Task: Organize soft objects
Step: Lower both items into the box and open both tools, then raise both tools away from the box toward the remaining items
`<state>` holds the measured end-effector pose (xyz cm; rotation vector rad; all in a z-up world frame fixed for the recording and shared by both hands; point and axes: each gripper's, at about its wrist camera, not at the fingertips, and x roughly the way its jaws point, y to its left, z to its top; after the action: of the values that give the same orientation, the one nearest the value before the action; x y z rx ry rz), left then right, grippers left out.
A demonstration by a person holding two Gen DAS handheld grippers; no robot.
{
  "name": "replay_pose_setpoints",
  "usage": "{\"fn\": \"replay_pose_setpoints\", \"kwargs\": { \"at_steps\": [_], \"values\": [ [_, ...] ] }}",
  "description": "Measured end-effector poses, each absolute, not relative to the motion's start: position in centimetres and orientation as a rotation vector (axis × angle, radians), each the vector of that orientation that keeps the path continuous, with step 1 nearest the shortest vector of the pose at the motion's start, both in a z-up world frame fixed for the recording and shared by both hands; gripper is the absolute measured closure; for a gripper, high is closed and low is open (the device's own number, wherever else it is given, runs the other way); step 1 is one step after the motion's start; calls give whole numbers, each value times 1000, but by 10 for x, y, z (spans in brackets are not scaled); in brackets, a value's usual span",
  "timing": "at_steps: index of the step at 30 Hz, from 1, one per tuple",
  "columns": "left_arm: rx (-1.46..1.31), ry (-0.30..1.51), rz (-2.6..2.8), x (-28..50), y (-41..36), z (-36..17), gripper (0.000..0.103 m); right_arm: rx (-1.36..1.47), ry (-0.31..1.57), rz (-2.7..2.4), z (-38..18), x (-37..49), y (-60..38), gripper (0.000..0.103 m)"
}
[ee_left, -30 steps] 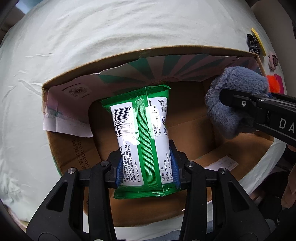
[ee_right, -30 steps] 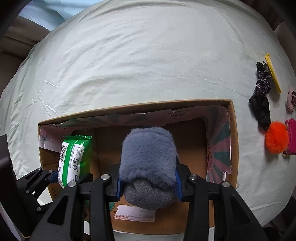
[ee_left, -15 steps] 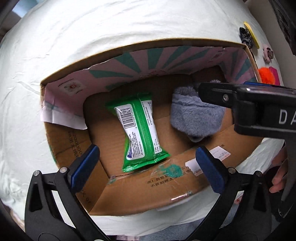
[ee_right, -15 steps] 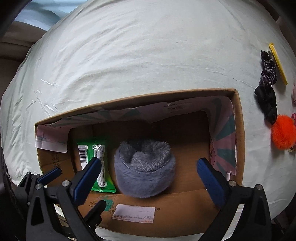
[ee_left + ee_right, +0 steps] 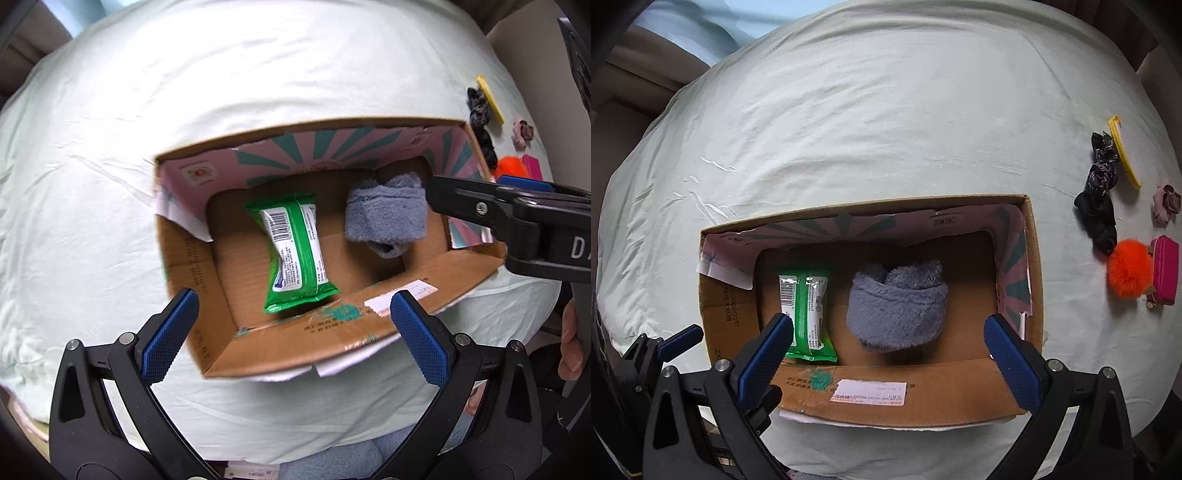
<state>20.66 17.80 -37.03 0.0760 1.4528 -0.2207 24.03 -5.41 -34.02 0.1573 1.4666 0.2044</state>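
Cardboard box (image 5: 979, 402), near edge of bed sheet (image 5: 886, 110): green wipes pack (image 5: 295, 247) left, grey fleece roll (image 5: 897, 306) centre, both just released. Left gripper (image 5: 291, 314) and right gripper (image 5: 886, 343) wide, empty, lifted clear. Deposit complete; hair accessories (image 5: 1130, 273) remain outside at the sheet's right edge.

Both the left gripper (image 5: 291, 332) and the right gripper (image 5: 888, 349) are matte black plastic, with triangular cut-outs, silver screws near the jaws, and blue knurled pads (image 5: 170, 336) inside the fingertips.
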Motion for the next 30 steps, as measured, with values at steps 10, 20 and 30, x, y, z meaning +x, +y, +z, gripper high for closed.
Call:
{"fn": "replay_pose_setpoints", "kwargs": {
  "at_steps": [10,20,30],
  "values": [
    [44,1297,-184,167,203,-280,0,74,1313,229,-255,202,-65,0],
    [39,1065,-136,123,210,-181,0,58,1098,242,-170,148,-73,0],
    [40,822,-86,80,199,-104,0,84,868,158,-101,88,-110,0]
  ]
}}
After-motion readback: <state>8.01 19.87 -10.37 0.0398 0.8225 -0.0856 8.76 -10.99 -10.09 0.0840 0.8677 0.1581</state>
